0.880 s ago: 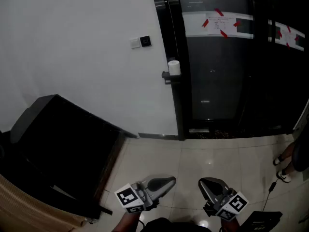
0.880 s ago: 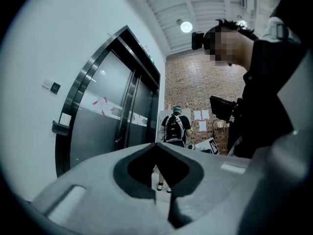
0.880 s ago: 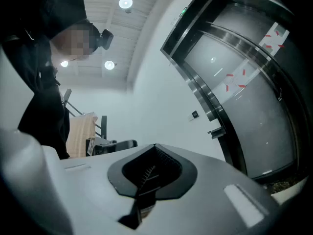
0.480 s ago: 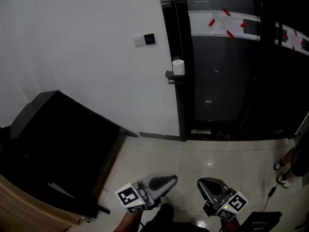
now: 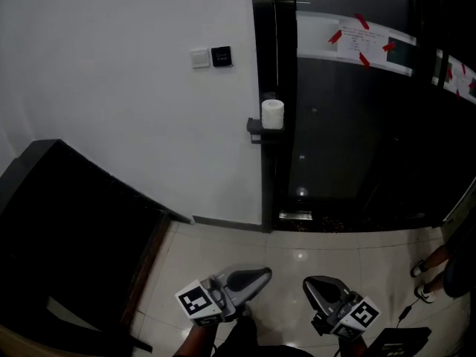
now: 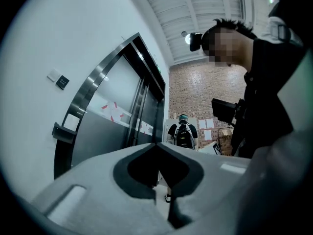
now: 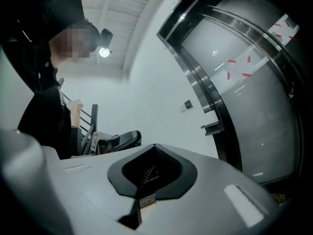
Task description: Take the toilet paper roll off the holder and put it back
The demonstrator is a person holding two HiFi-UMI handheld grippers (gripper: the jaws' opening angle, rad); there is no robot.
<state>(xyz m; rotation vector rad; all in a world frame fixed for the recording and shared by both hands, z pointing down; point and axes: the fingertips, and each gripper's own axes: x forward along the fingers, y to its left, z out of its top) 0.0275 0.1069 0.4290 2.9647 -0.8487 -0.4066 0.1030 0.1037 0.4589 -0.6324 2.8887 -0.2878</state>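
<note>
A white toilet paper roll (image 5: 272,114) stands upright on a small black holder shelf (image 5: 256,130), fixed where the white wall meets the dark door frame. My left gripper (image 5: 262,276) and right gripper (image 5: 309,282) hang low at the bottom of the head view, far below the roll. Both are shut and hold nothing. In the left gripper view the closed jaws (image 6: 157,144) point past the holder (image 6: 62,131), with the roll (image 6: 71,122) pale on it. The right gripper view shows its closed jaws (image 7: 155,146) and the holder (image 7: 213,127) further off.
A large black piece of furniture (image 5: 67,229) fills the left. Glossy floor tiles (image 5: 297,251) lie below the dark glass door (image 5: 349,140), which bears a taped paper (image 5: 357,39). Wall switches (image 5: 210,56) sit above the holder. Another person's feet (image 5: 424,270) show at right.
The wall, the holder and the roll appear nearer and larger in the head view. Both grippers keep the same low place and stay shut.
</note>
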